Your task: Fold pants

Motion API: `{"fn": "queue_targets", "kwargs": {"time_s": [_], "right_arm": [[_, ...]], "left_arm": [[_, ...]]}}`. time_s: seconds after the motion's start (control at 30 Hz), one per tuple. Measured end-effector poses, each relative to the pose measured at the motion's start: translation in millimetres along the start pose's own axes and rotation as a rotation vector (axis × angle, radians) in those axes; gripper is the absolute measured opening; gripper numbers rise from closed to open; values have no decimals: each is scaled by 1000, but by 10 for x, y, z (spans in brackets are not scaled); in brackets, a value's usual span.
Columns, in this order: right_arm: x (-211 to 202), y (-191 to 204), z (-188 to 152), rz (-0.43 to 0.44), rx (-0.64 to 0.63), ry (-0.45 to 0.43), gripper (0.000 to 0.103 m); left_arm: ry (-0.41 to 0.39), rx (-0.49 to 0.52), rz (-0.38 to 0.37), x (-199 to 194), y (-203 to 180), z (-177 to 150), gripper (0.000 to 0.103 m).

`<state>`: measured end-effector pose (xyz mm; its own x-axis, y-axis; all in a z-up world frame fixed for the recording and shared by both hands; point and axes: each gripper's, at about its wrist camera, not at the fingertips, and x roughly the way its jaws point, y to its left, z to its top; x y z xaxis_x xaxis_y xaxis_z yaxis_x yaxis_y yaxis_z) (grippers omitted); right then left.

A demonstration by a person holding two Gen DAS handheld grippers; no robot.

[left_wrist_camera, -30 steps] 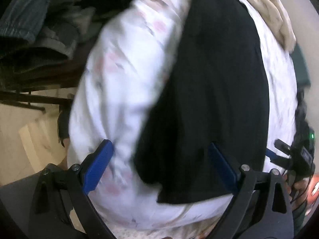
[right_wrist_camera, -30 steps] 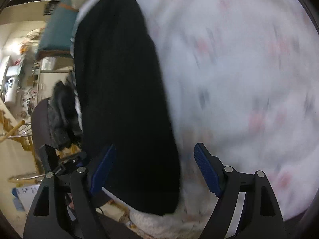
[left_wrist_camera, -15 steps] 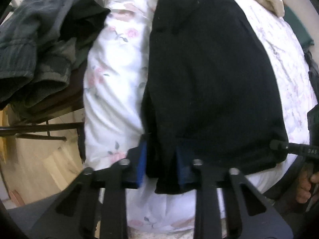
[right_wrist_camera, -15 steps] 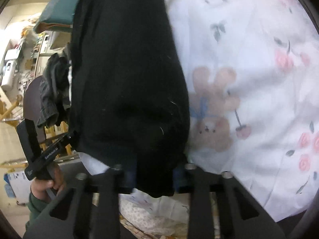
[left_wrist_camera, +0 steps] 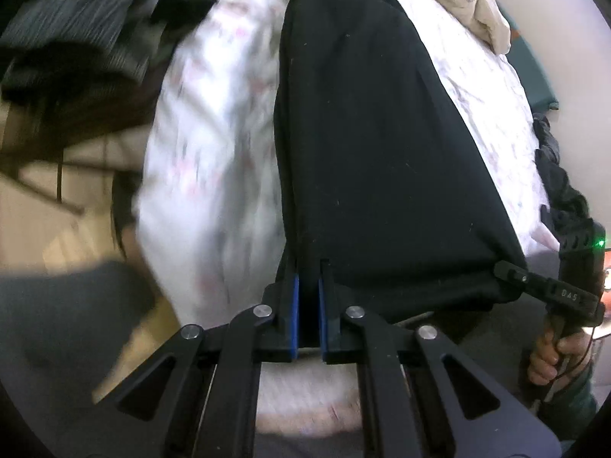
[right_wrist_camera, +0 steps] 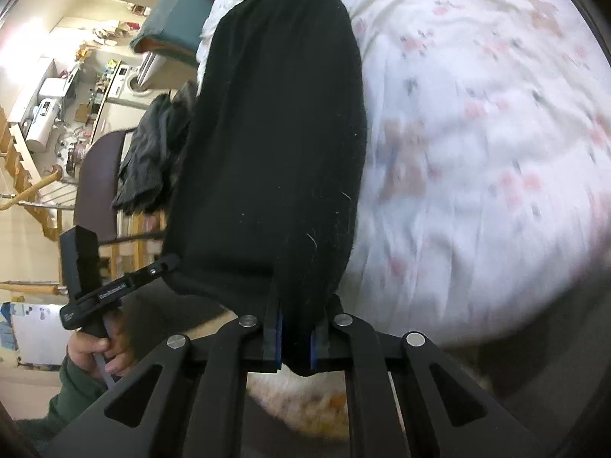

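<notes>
The black pants (left_wrist_camera: 382, 145) lie lengthwise on the floral bed (left_wrist_camera: 214, 145), their near end lifted. The left gripper (left_wrist_camera: 308, 301) and right gripper (right_wrist_camera: 296, 337) have just closed, each pinching a near corner. No crosswise fold is made yet.

Pants (left_wrist_camera: 374, 152) lying lengthwise on the bed sheet (left_wrist_camera: 214, 160), near hem at 6 o'clock, heap of clothes (left_wrist_camera: 84, 38) at 10 o'clock beside the bed, pillow (left_wrist_camera: 469, 4) beyond at 1 o'clock
</notes>
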<state>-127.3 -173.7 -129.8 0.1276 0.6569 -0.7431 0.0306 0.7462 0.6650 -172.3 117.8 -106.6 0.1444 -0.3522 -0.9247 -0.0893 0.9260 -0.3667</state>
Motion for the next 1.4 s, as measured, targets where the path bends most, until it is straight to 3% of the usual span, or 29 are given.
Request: {"fn": "queue_targets", "kwargs": {"time_s": [0.13, 0.2, 0.33, 0.4, 0.47, 0.63, 0.8, 0.9, 1.13, 1.27, 1.3, 1.33, 1.37, 1.4], "right_arm": [[-37, -4, -303, -24, 41, 61, 9], [22, -47, -293, -31, 57, 75, 9], [-115, 73, -142, 33, 61, 28, 9], [-337, 44, -54, 98, 91, -20, 9], [-520, 163, 144, 98, 56, -90, 9], [-664, 415, 893, 128, 27, -179, 9], [-344, 358, 1643, 68, 33, -159, 9], [22, 138, 2016, 38, 59, -70, 10], [502, -219, 2551, 16, 164, -42, 11], [757, -404, 2701, 22, 251, 1, 15], [777, -424, 2713, 26, 254, 11, 16], [771, -431, 2721, 32, 252, 21, 17], [742, -429, 2721, 43, 245, 30, 18], [695, -420, 2715, 52, 233, 41, 20]], "left_arm": [[42, 14, 10, 1, -18, -258, 6], [48, 6, 28, 77, -29, -218, 6], [3, -30, -34, -110, -46, -141, 5], [-47, -53, -105, -355, -50, -6, 5], [-136, -35, -147, -660, -165, 247, 4], [-213, 34, -111, -874, -469, 999, 2], [-156, 46, 0, -399, -476, 1760, 2], [-79, 41, 55, 36, -373, 2049, 3], [-12, -81, 16, 659, -41, 2692, 6], [48, -124, -4, 876, 74, 2828, 8], [47, -128, -18, 867, 91, 2817, 10], [41, -121, -32, 822, 95, 2795, 19], [29, -111, -22, 750, 83, 2771, 46], [1, -108, 5, 626, 80, 2744, 62]]}}
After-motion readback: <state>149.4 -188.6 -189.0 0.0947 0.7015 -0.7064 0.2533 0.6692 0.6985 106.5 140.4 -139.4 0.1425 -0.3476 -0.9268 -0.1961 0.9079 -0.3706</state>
